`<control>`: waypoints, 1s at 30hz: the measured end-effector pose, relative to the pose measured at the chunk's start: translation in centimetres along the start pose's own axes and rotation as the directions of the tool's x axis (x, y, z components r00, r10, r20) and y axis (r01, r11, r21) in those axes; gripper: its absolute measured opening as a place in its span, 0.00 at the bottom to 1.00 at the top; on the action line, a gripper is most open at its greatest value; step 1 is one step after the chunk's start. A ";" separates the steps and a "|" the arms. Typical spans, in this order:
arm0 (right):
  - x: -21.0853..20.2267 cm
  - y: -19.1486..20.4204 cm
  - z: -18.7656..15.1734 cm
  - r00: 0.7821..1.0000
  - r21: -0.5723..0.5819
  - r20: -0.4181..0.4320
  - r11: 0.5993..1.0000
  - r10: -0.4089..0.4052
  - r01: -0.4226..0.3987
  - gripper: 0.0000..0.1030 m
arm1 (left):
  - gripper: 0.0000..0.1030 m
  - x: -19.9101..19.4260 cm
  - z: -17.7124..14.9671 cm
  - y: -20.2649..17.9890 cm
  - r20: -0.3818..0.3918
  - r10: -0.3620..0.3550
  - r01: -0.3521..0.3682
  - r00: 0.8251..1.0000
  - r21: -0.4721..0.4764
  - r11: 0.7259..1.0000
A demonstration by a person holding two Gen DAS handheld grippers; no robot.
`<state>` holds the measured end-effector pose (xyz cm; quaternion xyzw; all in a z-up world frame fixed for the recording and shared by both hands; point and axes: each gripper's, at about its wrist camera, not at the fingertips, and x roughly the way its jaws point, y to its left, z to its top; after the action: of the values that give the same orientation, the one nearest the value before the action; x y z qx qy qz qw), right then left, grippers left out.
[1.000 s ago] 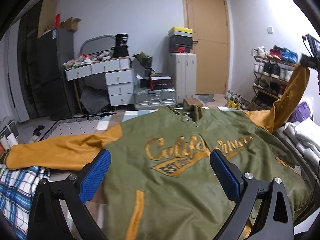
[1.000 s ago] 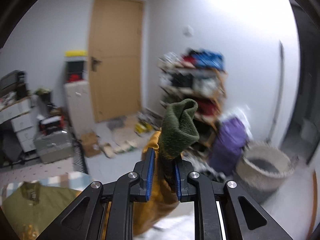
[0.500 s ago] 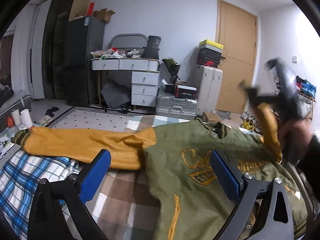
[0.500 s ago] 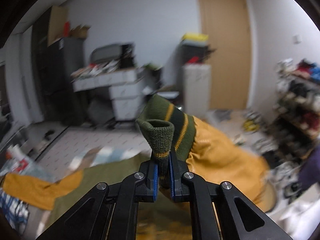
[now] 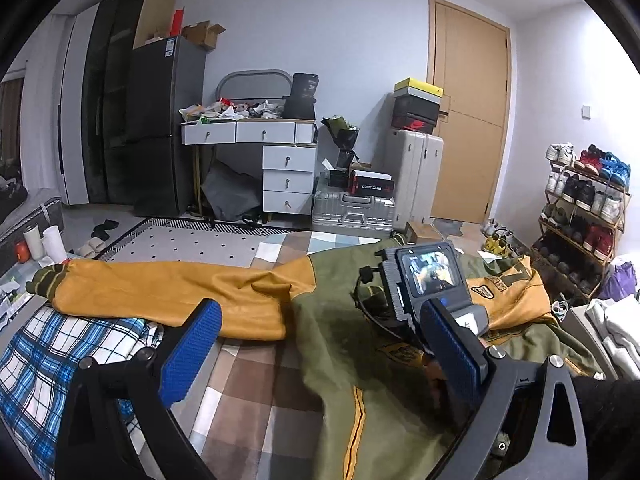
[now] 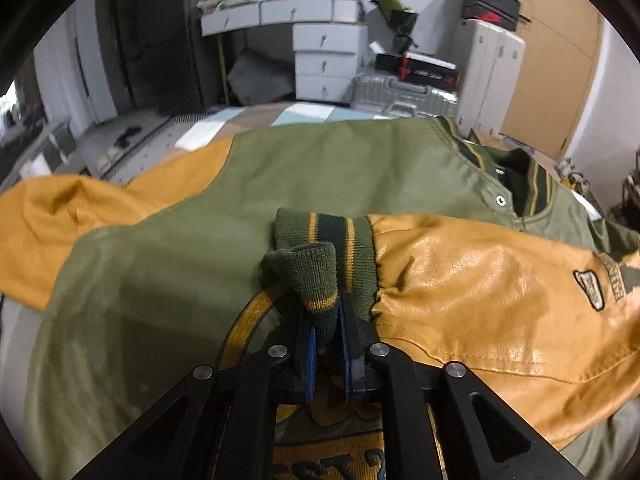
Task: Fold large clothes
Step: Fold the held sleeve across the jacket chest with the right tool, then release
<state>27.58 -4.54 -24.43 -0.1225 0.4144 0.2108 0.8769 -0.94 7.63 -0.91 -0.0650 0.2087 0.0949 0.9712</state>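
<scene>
- The right gripper (image 6: 329, 338) was clamped on the knit cuff (image 6: 316, 276), though its jaws had just eased apart a bit.
- The jacket (image 5: 340, 344) lay flat across the bed (image 5: 248, 376), that sleeve (image 6: 480, 292) folded over its chest.
- The left gripper (image 5: 320, 352) hung wide apart, holding nothing.

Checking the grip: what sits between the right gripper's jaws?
The ribbed green cuff of the jacket's folded-over sleeve, pinched in the right gripper; right wrist view.

jacket (image 5: 340, 344) flat on bed (image 5: 248, 380) | one sleeve (image 5: 168, 292) stretched left | other sleeve (image 6: 492, 292) folded across chest, cuff (image 6: 320, 256) at centre | desk (image 5: 256, 132), suitcases (image 5: 352, 208) behind bed | shoe rack (image 5: 580, 208) right
</scene>
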 end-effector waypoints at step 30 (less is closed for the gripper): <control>-6.9 -25.7 -6.8 0.956 0.203 -0.146 0.938 -0.255 0.281 0.45 | 0.95 1.6 -1.0 -2.5 -0.086 0.024 -0.017 0.996 0.083 0.996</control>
<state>31.15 -31.70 -22.32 -0.0917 0.4656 0.0342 0.8796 0.64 5.28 -2.32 -0.0270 0.2550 0.0932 0.9621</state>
